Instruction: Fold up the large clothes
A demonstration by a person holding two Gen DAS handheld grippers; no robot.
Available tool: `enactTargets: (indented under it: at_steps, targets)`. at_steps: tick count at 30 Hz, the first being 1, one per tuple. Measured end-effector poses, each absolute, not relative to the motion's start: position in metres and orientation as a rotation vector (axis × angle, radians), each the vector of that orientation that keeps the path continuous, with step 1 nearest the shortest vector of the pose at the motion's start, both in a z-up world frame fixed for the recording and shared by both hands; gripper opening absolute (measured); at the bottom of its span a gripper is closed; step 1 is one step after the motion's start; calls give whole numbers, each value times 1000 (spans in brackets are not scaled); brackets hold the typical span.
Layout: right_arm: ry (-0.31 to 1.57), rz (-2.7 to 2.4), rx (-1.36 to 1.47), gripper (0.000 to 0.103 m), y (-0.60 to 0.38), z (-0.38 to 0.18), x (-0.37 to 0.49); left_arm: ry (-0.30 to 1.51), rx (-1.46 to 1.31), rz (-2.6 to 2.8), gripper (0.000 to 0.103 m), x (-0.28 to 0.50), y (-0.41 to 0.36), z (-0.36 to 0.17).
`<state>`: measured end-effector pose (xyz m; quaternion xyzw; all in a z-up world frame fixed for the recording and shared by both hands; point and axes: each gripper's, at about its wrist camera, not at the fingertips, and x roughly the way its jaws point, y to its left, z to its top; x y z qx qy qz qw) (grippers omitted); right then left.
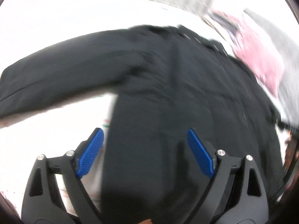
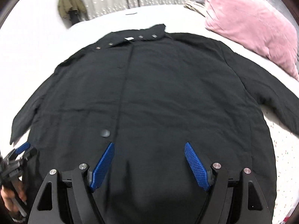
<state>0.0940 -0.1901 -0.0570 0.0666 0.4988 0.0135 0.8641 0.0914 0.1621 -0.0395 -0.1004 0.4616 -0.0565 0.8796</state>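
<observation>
Currently, status: you hold both grippers above the garment with nothing gripped.
Coat position: the black coat lies spread front-up on the white bed, directly ahead of and beneath both sets of jaws, collar at the far end.
Right gripper: jaws stand wide apart, empty, over the hem region, just right of the closed front placket; this centred stance gives you a full view for planning the fold.
Left gripper: jaws spread, empty, straddling the coat's left side edge; likely staged for an edge grasp.
Left sleeve: extends flat, ahead and left of the left jaws, so it can fold inward.
Pink pillow: far right of the right jaws, beside the shoulder; keep clear.
</observation>
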Motion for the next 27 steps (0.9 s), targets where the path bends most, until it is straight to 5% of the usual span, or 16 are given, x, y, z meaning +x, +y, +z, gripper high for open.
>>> enactTargets:
  at_steps: [18,20,22,27]
  targets:
    - [1091,69,195,79,-167,-74,124,761,-797,369,87,89,395,-76]
    - [1096,73,199,79,-165,-76,125,732,-783,415,71,94,398,-78]
    - [1095,73,203,79,-162,-76,127,728,-738,444,16,105,398,-82]
    - [1096,74,192,79,-157,-81,131,486,-733,456,9,78,394,-43]
